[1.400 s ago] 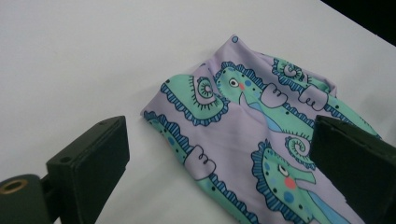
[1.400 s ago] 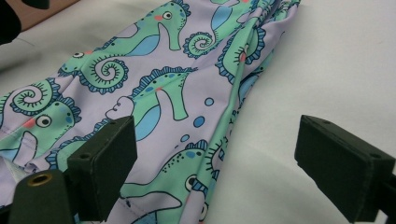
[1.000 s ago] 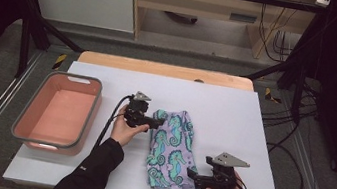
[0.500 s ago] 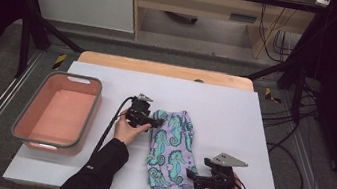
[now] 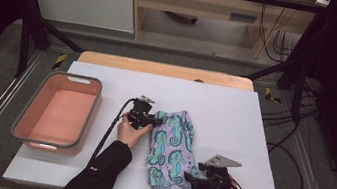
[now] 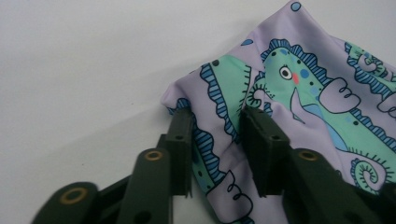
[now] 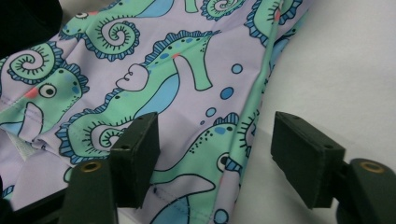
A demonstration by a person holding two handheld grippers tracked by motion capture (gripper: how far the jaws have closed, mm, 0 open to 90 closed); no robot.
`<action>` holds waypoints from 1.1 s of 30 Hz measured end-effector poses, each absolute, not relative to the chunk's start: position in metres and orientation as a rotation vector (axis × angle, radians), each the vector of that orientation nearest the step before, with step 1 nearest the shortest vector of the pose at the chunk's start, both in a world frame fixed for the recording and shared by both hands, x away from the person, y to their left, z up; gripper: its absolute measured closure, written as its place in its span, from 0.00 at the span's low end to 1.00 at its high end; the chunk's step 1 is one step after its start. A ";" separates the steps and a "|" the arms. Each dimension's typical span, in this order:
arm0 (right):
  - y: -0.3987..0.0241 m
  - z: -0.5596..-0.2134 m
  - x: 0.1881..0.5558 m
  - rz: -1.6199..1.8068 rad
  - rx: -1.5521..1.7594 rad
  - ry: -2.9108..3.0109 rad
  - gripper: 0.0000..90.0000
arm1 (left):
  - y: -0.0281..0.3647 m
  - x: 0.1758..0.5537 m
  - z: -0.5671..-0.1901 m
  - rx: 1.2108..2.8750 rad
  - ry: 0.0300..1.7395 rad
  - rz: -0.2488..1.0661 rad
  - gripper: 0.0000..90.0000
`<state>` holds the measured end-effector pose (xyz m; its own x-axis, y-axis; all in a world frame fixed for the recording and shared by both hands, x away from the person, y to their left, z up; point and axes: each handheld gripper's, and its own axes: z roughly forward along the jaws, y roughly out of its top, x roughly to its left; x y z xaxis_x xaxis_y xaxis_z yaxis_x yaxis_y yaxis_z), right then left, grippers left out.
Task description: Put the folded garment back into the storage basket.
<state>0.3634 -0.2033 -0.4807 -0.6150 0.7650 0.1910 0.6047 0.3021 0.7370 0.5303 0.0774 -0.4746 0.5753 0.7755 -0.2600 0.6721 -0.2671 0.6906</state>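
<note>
The seahorse-print garment (image 5: 170, 153) lies on the counter (image 5: 234, 114), its long axis running from the left gripper (image 5: 153, 120) at its far corner to the right gripper (image 5: 190, 177) at its near edge. Left jaws have just been narrowing onto a fold; right jaws, also closing, straddle the hem with a gap left.

We see a white worktop (image 5: 233, 119) with a strip of bare wood along its far edge. On its left side sits a salmon-pink tub (image 5: 29, 127) with a grey rim. Beyond the worktop, black cables (image 5: 285, 41) hang beside a pale wooden shelf (image 5: 199, 8).
</note>
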 end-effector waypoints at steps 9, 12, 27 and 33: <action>-0.195 -0.481 0.359 1.141 1.247 2.396 0.55 | 0.074 0.528 -0.475 2.009 1.131 0.188 0.87; -0.193 -0.480 0.358 1.137 1.264 2.416 0.65 | 0.074 0.530 -0.478 2.002 1.140 0.171 0.85; -0.191 -0.479 0.359 1.166 1.389 2.429 0.96 | 0.072 0.528 -0.478 2.017 1.121 0.188 0.89; -0.194 -0.477 0.359 1.190 1.381 2.423 0.96 | 0.077 0.528 -0.470 1.975 1.101 0.172 0.90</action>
